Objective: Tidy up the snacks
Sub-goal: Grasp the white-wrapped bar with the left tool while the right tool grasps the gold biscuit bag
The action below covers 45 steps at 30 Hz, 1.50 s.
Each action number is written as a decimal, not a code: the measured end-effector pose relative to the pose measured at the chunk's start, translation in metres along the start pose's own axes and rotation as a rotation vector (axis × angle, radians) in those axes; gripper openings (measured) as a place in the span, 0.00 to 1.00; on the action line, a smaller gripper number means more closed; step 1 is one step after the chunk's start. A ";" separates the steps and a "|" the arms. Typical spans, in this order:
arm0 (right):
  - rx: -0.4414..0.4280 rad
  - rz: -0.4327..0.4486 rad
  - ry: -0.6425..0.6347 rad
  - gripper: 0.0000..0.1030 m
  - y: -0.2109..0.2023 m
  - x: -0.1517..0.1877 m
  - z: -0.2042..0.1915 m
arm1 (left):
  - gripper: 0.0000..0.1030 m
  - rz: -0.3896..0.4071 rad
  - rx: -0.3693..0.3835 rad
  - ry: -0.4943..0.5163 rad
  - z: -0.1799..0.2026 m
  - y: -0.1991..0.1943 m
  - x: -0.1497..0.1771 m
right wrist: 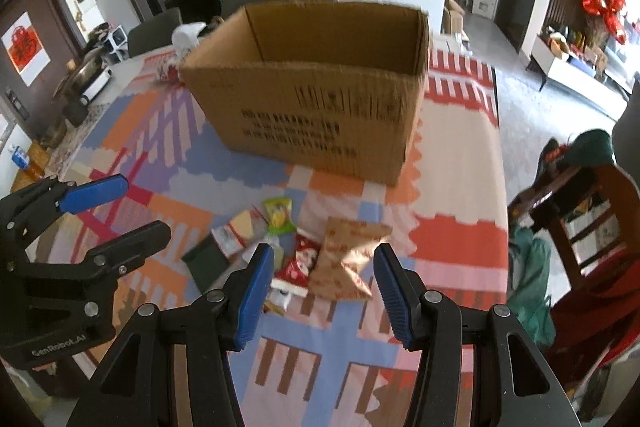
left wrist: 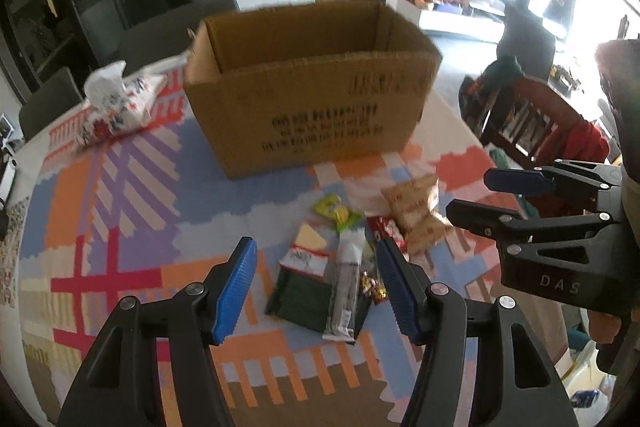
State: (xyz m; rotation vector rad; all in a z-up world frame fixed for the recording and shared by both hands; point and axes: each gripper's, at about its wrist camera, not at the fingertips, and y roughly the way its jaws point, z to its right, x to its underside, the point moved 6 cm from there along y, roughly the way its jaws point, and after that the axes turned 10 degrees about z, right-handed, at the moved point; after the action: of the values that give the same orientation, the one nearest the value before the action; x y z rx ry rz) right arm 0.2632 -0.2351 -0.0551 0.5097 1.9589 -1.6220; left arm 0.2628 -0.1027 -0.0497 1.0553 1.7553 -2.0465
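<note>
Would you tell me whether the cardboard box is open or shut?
Open: the cardboard box shows bare inner walls from above, with no flaps across its top.

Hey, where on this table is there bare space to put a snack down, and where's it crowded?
Bare tablecloth lies left of the snack pile, between the tissue pack and the near edge. More lies right of the cardboard box, toward the wooden chair. The strip in front of the box is narrow. It is crowded around the tan snack bag and dark green packet.

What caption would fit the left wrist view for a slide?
Open left gripper above snack packets on a patterned tablecloth, before an open cardboard box.
</note>
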 end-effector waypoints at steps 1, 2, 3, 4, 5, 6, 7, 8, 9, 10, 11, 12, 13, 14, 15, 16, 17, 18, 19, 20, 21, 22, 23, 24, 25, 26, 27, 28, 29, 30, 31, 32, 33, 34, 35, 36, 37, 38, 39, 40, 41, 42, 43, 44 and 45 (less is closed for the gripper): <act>-0.002 -0.017 0.009 0.52 0.005 0.005 0.002 | 0.57 -0.012 0.007 -0.002 0.001 0.003 0.002; -0.002 -0.030 0.016 0.52 0.008 0.007 0.003 | 0.56 -0.029 0.015 -0.005 0.002 0.007 0.005; -0.001 -0.041 0.024 0.52 0.012 0.010 0.004 | 0.55 -0.043 0.020 -0.006 0.002 0.011 0.008; 0.002 -0.055 0.032 0.52 0.016 0.013 0.006 | 0.54 -0.054 0.022 -0.008 0.003 0.015 0.010; 0.002 -0.065 0.042 0.52 0.019 0.015 0.008 | 0.53 -0.066 0.024 -0.010 0.003 0.019 0.012; -0.001 -0.075 0.053 0.52 0.023 0.017 0.009 | 0.52 -0.078 0.027 -0.010 0.004 0.023 0.014; -0.004 -0.087 0.066 0.52 0.027 0.018 0.012 | 0.51 -0.089 0.030 -0.011 0.005 0.026 0.016; -0.003 -0.094 0.076 0.52 0.030 0.019 0.013 | 0.51 -0.101 0.036 -0.017 0.005 0.029 0.017; -0.002 -0.098 0.087 0.52 0.032 0.020 0.015 | 0.49 -0.116 0.043 -0.023 0.006 0.034 0.018; -0.003 -0.103 0.099 0.52 0.035 0.021 0.017 | 0.48 -0.130 0.048 -0.031 0.006 0.038 0.019; -0.005 -0.109 0.109 0.52 0.038 0.021 0.018 | 0.47 -0.142 0.053 -0.038 0.007 0.042 0.021; -0.007 -0.113 0.119 0.52 0.041 0.021 0.019 | 0.46 -0.153 0.058 -0.044 0.008 0.046 0.022; -0.009 -0.119 0.133 0.52 0.043 0.022 0.021 | 0.45 -0.167 0.063 -0.052 0.009 0.050 0.023; -0.009 -0.123 0.138 0.52 0.046 0.022 0.022 | 0.43 -0.175 0.065 -0.056 0.009 0.053 0.023; -0.007 -0.127 0.142 0.52 0.048 0.023 0.022 | 0.42 -0.187 0.068 -0.061 0.009 0.057 0.024; -0.004 -0.131 0.144 0.52 0.051 0.024 0.023 | 0.41 -0.194 0.069 -0.066 0.010 0.060 0.025; 0.002 -0.136 0.145 0.52 0.053 0.025 0.024 | 0.41 -0.203 0.069 -0.070 0.010 0.065 0.026; 0.005 -0.139 0.147 0.52 0.055 0.025 0.024 | 0.40 -0.209 0.068 -0.071 0.010 0.068 0.027; 0.002 -0.141 0.150 0.52 0.058 0.025 0.025 | 0.40 -0.218 0.068 -0.075 0.011 0.071 0.029; 0.002 -0.143 0.155 0.52 0.060 0.026 0.026 | 0.38 -0.224 0.071 -0.078 0.011 0.074 0.030; 0.004 -0.145 0.160 0.52 0.062 0.026 0.027 | 0.38 -0.230 0.079 -0.084 0.012 0.076 0.031; 0.004 -0.147 0.167 0.52 0.064 0.026 0.028 | 0.38 -0.234 0.083 -0.088 0.012 0.078 0.031; 0.001 -0.149 0.172 0.52 0.066 0.027 0.028 | 0.38 -0.239 0.084 -0.090 0.013 0.081 0.032; -0.001 -0.154 0.177 0.52 0.068 0.027 0.028 | 0.38 -0.243 0.082 -0.089 0.014 0.083 0.033; -0.001 -0.158 0.180 0.52 0.070 0.028 0.030 | 0.38 -0.248 0.079 -0.085 0.015 0.086 0.033; -0.002 -0.162 0.181 0.52 0.071 0.028 0.029 | 0.37 -0.252 0.079 -0.084 0.015 0.088 0.033; -0.005 -0.166 0.180 0.52 0.073 0.029 0.029 | 0.36 -0.257 0.078 -0.082 0.016 0.090 0.034; -0.006 -0.170 0.179 0.52 0.075 0.029 0.028 | 0.36 -0.264 0.079 -0.081 0.017 0.092 0.035; -0.005 -0.173 0.179 0.52 0.077 0.030 0.028 | 0.35 -0.266 0.079 -0.081 0.017 0.093 0.035; -0.005 -0.177 0.179 0.52 0.079 0.031 0.027 | 0.35 -0.270 0.075 -0.079 0.017 0.095 0.036; -0.005 -0.181 0.180 0.52 0.081 0.031 0.027 | 0.34 -0.275 0.073 -0.078 0.017 0.098 0.037; -0.006 -0.185 0.181 0.52 0.083 0.032 0.027 | 0.33 -0.278 0.071 -0.078 0.018 0.101 0.037; -0.006 -0.189 0.181 0.52 0.085 0.033 0.027 | 0.32 -0.282 0.068 -0.079 0.019 0.103 0.037; -0.006 -0.196 0.182 0.52 0.087 0.035 0.026 | 0.32 -0.287 0.068 -0.079 0.020 0.105 0.038; -0.009 -0.198 0.183 0.52 0.089 0.036 0.026 | 0.31 -0.289 0.068 -0.080 0.020 0.107 0.038; -0.010 -0.197 0.183 0.52 0.090 0.036 0.026 | 0.30 -0.291 0.068 -0.084 0.021 0.109 0.038; -0.010 -0.193 0.184 0.52 0.090 0.036 0.026 | 0.30 -0.295 0.067 -0.087 0.020 0.111 0.039; -0.011 -0.191 0.187 0.52 0.091 0.036 0.026 | 0.29 -0.296 0.067 -0.090 0.020 0.112 0.038; -0.012 -0.192 0.191 0.52 0.091 0.036 0.027 | 0.28 -0.299 0.069 -0.092 0.020 0.114 0.038; -0.014 -0.193 0.198 0.52 0.091 0.036 0.028 | 0.28 -0.299 0.070 -0.095 0.021 0.115 0.039; -0.014 -0.193 0.201 0.51 0.091 0.036 0.028 | 0.25 -0.300 0.071 -0.096 0.021 0.116 0.039; -0.013 -0.191 0.199 0.47 0.091 0.037 0.028 | 0.25 -0.299 0.072 -0.096 0.021 0.116 0.039; -0.011 -0.189 0.193 0.44 0.090 0.037 0.028 | 0.23 -0.297 0.073 -0.096 0.021 0.116 0.039; -0.010 -0.186 0.186 0.43 0.089 0.037 0.028 | 0.21 -0.296 0.075 -0.097 0.021 0.117 0.038; -0.007 -0.182 0.176 0.41 0.088 0.037 0.027 | 0.19 -0.295 0.073 -0.096 0.021 0.117 0.038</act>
State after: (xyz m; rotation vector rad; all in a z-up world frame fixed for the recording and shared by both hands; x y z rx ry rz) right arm 0.2916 -0.2455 -0.1500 0.4979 2.1946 -1.7316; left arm 0.2994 -0.1405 -0.1626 0.7368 1.8939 -2.3059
